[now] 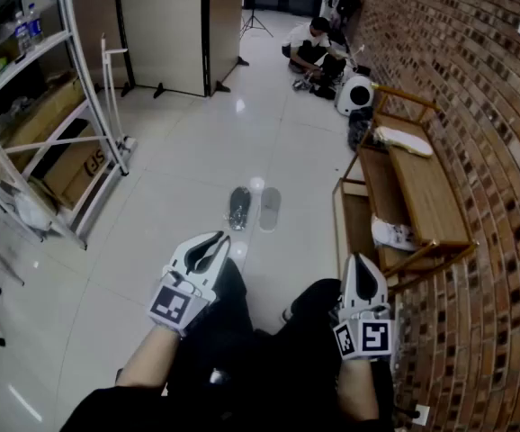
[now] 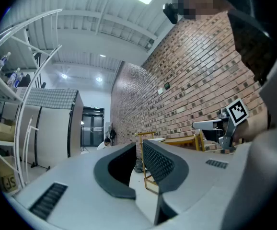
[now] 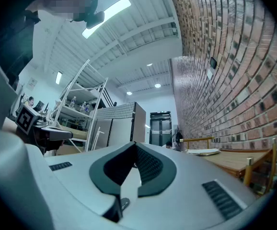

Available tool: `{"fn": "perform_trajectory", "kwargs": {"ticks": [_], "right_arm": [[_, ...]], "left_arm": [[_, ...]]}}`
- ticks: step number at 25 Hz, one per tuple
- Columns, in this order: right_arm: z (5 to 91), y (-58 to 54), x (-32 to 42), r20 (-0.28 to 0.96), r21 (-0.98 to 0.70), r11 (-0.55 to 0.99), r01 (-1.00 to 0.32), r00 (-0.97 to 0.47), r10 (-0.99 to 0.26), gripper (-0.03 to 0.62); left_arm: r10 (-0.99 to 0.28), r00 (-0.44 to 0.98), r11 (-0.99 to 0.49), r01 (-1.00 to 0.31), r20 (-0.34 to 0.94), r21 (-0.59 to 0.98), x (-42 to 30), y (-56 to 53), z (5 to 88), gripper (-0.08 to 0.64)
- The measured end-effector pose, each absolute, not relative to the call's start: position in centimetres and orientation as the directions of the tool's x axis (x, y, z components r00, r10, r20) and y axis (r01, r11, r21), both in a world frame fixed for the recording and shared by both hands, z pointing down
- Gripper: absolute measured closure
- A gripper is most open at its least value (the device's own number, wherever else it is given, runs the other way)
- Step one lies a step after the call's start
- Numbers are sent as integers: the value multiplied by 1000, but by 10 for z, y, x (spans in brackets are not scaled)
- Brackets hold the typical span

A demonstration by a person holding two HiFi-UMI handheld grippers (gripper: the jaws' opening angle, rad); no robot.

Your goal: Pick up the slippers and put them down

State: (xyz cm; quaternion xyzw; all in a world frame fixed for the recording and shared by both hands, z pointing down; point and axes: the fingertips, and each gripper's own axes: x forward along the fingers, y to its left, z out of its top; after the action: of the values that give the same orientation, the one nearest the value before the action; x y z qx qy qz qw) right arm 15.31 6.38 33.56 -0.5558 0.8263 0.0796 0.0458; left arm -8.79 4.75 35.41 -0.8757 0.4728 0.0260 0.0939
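**A:** Slippers (image 1: 239, 209) side by side on glossy white tile floor (image 1: 179, 151). Flat-soled, one dark, one grey, well ahead of both claws. Head view: left gripper (image 1: 218, 239) and right gripper (image 1: 361, 261) low over the lap (image 1: 242, 349), carrying nothing.

**B:** Pickup not yet begun, by the look of it. Next up: reaching forward and down, with jaws parted first.

**A:** Left gripper view: left gripper (image 2: 139, 145) all but closed, ribbed dark pads, nothing between. Slatted wooden bench (image 2: 177, 140) beyond, against rough brick wall (image 2: 201, 66).

**B:** Right gripper view?

**A:** Right gripper (image 3: 134, 145) tips together, empty. Thin, soft slippers, probably; likely an edge pinch.
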Motion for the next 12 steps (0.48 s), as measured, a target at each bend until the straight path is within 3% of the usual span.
{"fn": "perform_trajectory", "kwargs": {"ticks": [12], "right_arm": [[296, 19, 119, -201, 103, 432, -896, -444, -873, 583]], "left_arm": [[-813, 550, -525, -834, -192, -167, -66, -2, 304, 520]]}}
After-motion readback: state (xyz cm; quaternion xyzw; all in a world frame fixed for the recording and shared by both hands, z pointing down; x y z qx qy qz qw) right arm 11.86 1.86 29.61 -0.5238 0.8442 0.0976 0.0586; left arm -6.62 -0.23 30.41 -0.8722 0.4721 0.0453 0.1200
